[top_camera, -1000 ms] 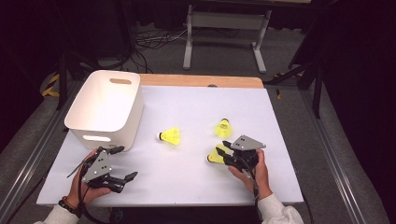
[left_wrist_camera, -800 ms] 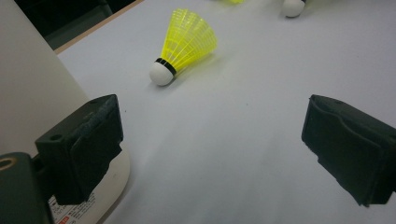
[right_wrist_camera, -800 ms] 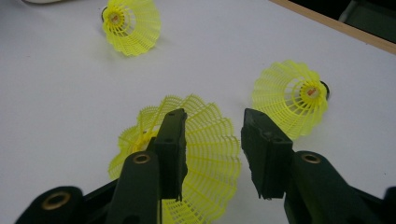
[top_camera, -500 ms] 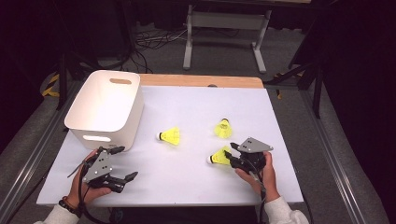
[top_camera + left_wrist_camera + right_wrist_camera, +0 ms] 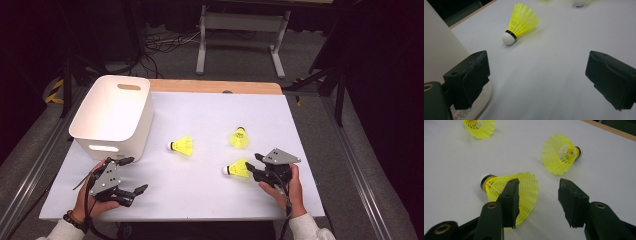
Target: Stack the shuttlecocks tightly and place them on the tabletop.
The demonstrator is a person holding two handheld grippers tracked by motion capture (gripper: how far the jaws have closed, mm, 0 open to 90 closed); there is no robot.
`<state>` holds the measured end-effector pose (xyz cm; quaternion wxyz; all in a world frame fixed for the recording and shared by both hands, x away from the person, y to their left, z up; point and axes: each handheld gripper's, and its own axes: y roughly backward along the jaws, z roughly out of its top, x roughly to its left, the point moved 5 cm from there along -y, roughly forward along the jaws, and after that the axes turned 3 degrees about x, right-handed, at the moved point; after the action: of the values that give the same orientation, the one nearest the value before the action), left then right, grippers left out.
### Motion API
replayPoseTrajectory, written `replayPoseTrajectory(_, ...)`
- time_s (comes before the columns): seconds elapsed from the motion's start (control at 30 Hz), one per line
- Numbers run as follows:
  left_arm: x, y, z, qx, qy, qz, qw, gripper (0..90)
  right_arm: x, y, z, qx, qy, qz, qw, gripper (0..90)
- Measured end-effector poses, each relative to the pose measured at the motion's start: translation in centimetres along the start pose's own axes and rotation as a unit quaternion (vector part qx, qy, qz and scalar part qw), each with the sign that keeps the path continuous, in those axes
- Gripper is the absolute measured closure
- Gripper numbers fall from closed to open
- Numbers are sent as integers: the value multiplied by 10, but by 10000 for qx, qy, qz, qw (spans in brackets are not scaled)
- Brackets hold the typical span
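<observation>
Fingers [image 5: 510,202] of your right gripper [image 5: 256,167] stood apart and had just been opening, with the skirt of the nearest shuttlecock [image 5: 236,169] lying loose by the left one and the pads no longer pressing it. That shuttlecock lay on its side on the white table [image 5: 210,195], cork toward the left, just left of your right hand [image 5: 286,184]. Your left gripper [image 5: 131,176] rested at the near left with its jaws wide and nothing between them, close beside the near corner of the white bin [image 5: 113,116].

To take the shuttlecock well, you would have done best to centre the jaws over the skirt near the cork, where the plastic is stiffest, and to close gently so the feathers did not crush or the piece did not roll away.

Farther out, a second shuttlecock [image 5: 182,146] lay between the bin and the middle of the table, and a third [image 5: 239,137] stood on its skirt, well apart from the first. The bin was open at the far left.
</observation>
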<state>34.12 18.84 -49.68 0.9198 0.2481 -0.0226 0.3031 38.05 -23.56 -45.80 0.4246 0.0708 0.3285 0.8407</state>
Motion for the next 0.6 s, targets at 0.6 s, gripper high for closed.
replayPoseTrajectory(0.6, 0, 1, 1, -10, -22, 19, 10000, 64, -11, 17, -6, -183, -87, -79, 9998, 421)
